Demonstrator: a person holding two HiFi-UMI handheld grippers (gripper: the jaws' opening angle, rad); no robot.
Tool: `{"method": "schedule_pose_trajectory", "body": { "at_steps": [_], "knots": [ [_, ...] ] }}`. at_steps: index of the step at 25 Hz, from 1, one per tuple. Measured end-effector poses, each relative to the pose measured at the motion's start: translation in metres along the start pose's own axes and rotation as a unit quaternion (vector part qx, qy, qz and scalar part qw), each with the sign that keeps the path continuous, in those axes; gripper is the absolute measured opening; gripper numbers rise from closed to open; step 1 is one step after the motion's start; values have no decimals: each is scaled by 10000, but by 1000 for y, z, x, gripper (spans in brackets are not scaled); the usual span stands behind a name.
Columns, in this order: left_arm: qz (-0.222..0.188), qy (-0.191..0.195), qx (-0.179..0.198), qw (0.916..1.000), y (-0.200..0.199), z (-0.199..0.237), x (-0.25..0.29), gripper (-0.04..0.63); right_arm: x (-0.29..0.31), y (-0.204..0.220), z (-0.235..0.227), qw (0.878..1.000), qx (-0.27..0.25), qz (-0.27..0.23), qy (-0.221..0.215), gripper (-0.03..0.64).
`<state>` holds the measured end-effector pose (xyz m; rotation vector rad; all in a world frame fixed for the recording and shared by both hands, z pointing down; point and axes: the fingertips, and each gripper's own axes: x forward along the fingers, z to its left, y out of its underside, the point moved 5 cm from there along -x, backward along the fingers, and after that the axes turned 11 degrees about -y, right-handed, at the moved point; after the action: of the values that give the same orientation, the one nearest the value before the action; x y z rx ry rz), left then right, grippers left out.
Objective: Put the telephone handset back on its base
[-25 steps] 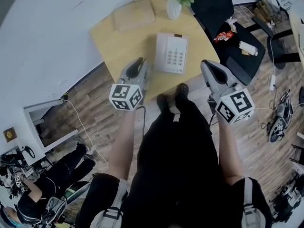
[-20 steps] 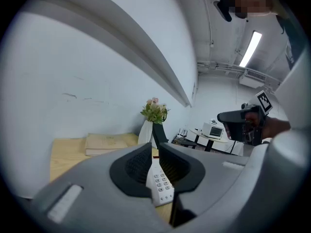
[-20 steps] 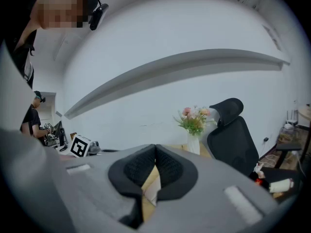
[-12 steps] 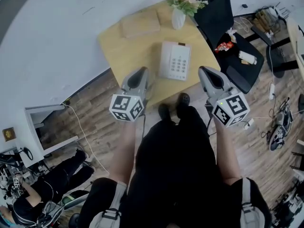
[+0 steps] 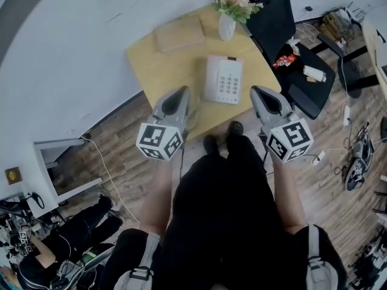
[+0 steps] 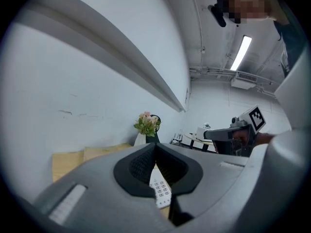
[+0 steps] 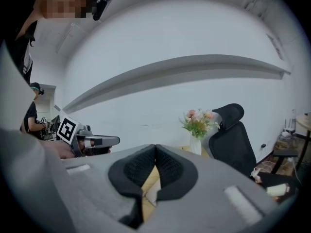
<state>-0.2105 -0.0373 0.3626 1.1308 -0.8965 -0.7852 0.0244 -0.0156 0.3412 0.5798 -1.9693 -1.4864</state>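
Observation:
The white telephone (image 5: 224, 79) lies in the middle of the yellow table (image 5: 160, 68), keypad on its right half. The handset (image 5: 211, 77) appears to rest along the left side of the base. My left gripper (image 5: 179, 93) hovers at the table's front edge, left of the phone and apart from it. Its jaws are closing fully together, pads meeting with nothing between them (image 6: 155, 145). My right gripper (image 5: 260, 92) hangs off the table's front right corner, shut and empty (image 7: 155, 147). The keypad (image 6: 159, 188) shows below the left jaws.
A white vase of pink flowers (image 5: 228, 11) and a flat wooden box (image 5: 179, 35) stand at the table's back. A black office chair (image 5: 272, 8) and a black side table (image 5: 309, 71) with small items are to the right. A white wall runs behind.
The left gripper's jaws have come together. Both grippers sit slightly lower and farther from the telephone, which has not moved on the table.

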Motion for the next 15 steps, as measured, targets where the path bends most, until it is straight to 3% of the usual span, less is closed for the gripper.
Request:
{"method": "schedule_pose_trajectory", "body": {
  "at_steps": [15],
  "knots": [
    [102,160,11,9998,-1,-8,4,11,-4,1,-2,9998,1,143,136,3]
  ]
}}
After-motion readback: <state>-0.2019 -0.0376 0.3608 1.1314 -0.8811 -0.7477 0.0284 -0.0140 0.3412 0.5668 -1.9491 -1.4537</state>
